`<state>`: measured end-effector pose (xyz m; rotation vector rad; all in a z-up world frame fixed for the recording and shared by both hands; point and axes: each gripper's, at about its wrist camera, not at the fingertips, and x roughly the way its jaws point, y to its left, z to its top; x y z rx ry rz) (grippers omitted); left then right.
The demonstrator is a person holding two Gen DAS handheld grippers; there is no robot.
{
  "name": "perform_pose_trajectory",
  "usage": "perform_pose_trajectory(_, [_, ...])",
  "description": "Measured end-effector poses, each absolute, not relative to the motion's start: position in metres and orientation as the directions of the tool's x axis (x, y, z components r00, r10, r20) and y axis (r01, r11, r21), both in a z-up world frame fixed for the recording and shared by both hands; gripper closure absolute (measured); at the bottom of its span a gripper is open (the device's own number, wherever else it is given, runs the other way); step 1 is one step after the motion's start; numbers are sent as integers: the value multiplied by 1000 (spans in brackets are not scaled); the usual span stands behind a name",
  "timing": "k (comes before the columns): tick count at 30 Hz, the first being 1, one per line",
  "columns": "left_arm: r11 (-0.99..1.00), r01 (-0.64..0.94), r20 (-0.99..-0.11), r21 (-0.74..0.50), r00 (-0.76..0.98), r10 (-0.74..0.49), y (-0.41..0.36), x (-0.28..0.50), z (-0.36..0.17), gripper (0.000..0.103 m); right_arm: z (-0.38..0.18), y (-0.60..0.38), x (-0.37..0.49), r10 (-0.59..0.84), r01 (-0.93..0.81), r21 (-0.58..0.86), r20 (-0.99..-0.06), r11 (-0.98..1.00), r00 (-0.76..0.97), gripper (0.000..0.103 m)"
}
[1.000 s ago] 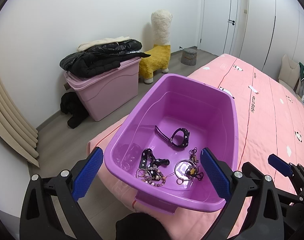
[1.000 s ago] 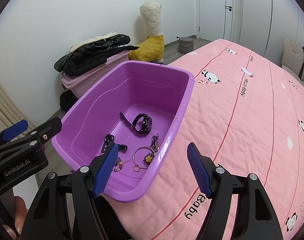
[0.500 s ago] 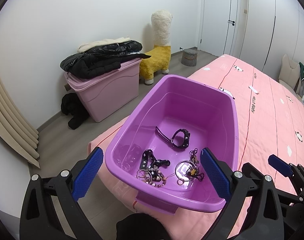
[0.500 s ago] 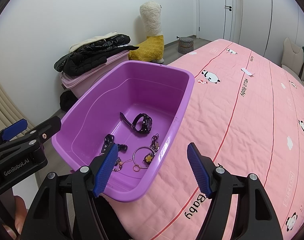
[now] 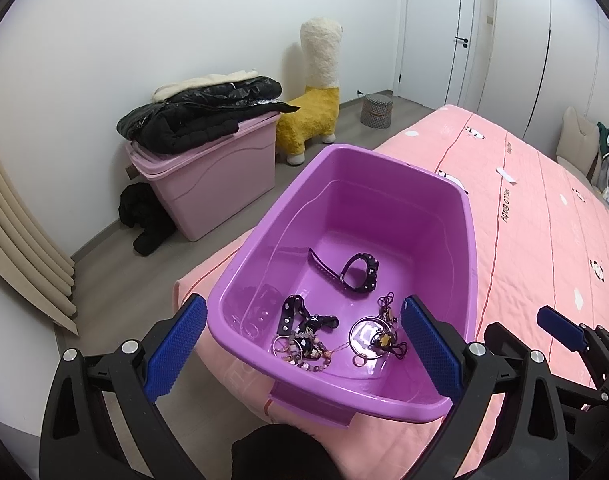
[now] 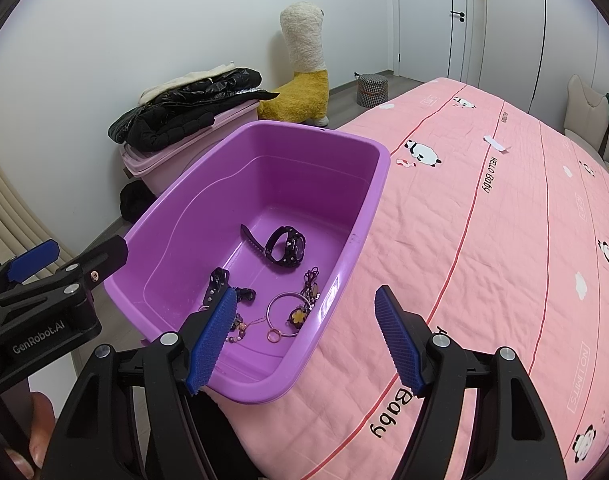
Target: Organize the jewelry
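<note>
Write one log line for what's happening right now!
left gripper: open, empty | right gripper: open, empty | watch, bracelets: in purple bin on bed

Two black hand-held grippers with blue pads

Each gripper, left (image 5: pixel 302 344) and right (image 6: pixel 304 334), is built of matte black plastic arms, with jaws faced in blue ribbed pads (image 6: pixel 213 336). Silver screws (image 5: pixel 129 347) are set at the pivots. "GenRobot.AI" is printed in white on the left gripper's side (image 6: pixel 38 338). Fingers (image 6: pixel 36 436) are seen at the lower left edge.
</note>
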<state>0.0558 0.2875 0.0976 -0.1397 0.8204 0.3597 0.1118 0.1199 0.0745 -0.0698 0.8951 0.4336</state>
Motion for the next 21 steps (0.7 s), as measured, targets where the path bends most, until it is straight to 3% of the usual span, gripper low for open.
perform_pose_trajectory(21, [939, -343, -725, 13, 644, 245, 279, 56, 102, 6, 72, 121, 109, 333, -392, 116, -770, 912, 545, 34])
